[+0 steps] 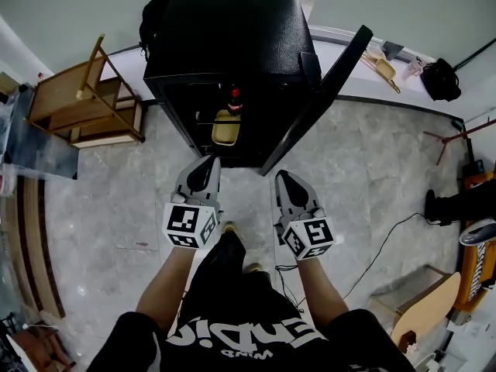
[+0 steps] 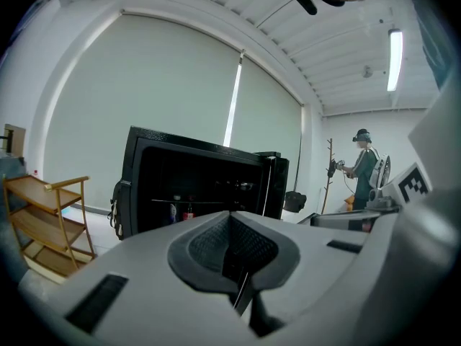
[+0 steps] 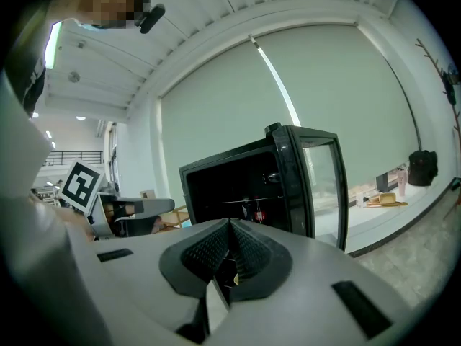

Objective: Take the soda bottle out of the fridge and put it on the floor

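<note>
A black fridge point(image 1: 225, 29) stands on the floor ahead with its door point(image 1: 325, 91) swung open to the right. Inside on a shelf stands the soda bottle point(image 1: 235, 94), dark with a red cap; it also shows small in the left gripper view as a red-labelled bottle point(image 2: 189, 212) and in the right gripper view point(image 3: 259, 213). Below it sits a yellow container point(image 1: 225, 128). My left gripper point(image 1: 209, 162) and right gripper point(image 1: 281, 177) are side by side just in front of the opening, apart from the bottle. Both are shut with nothing between their pads.
A wooden shelf rack point(image 1: 85, 99) stands left of the fridge, and a black bag point(image 1: 151, 14) hangs on the fridge's left side. Another black bag point(image 1: 440, 78) lies at the far right wall. A cable point(image 1: 380, 246) runs across the stone floor. Another person point(image 2: 362, 168) stands far right.
</note>
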The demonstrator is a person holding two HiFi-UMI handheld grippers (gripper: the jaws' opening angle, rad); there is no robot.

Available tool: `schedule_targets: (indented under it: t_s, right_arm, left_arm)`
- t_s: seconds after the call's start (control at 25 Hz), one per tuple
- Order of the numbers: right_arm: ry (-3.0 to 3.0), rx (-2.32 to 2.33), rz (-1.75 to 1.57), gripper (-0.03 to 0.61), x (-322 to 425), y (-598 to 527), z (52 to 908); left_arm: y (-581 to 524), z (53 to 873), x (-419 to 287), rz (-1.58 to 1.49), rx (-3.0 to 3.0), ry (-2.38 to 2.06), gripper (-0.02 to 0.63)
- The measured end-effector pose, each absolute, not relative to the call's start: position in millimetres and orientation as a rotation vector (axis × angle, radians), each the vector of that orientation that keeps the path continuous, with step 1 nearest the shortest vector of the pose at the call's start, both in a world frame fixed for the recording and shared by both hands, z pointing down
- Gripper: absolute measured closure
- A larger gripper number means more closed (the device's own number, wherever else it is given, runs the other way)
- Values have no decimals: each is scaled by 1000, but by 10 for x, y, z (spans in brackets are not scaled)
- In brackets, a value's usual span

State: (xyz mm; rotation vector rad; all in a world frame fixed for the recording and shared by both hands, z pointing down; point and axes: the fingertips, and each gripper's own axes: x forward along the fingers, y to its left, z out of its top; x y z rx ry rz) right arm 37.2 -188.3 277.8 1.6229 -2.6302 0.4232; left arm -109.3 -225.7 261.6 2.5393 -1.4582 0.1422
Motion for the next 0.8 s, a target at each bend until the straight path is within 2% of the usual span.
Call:
schedule_targets:
  t_s: [0.8]
  right_arm:
    - [-2693, 1623, 350, 555, 314, -2062, 3796]
  left_arm:
    - [-2518, 3661, -1122, 84, 2525, -1583, 606]
